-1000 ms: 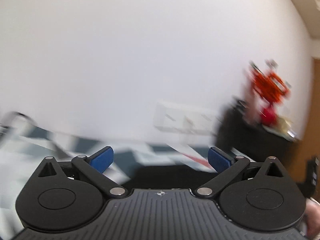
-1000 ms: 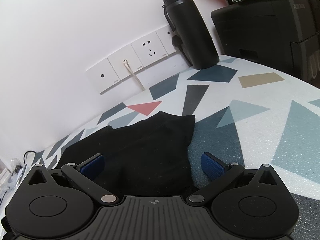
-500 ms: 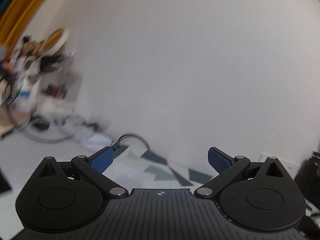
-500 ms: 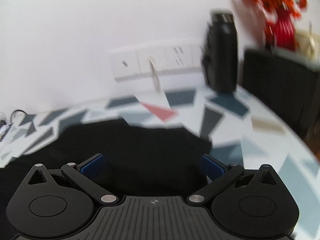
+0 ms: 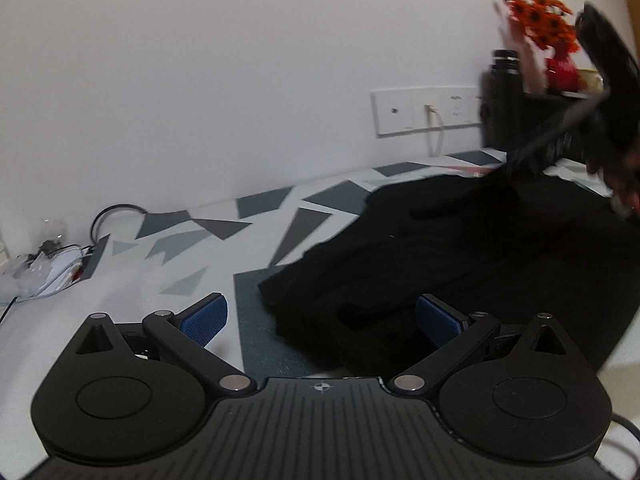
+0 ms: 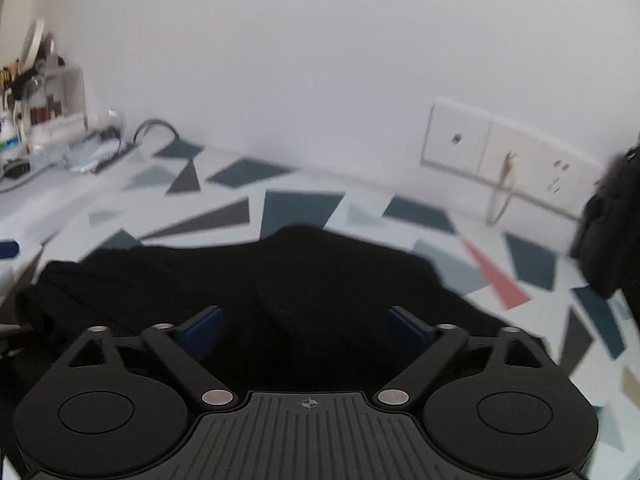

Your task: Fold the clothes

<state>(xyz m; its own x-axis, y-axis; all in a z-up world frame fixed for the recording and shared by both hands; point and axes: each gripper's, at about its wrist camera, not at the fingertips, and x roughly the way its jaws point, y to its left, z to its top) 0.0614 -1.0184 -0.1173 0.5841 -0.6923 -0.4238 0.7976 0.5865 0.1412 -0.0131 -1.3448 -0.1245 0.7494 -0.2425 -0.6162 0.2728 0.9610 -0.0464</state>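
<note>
Both claws released | left claw [image 5: 322,316] at black garment [image 5: 460,248] edge | right claw [image 6: 308,330] over it

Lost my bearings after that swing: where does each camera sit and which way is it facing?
Left wrist: on the left gripper, low over the patterned tabletop, facing the wall sockets; open blue fingers straddle the black garment edge.
Right wrist: on the right gripper, fingers open over the garment, facing the wall.
Shared: garment, sockets, tabletop.
</note>
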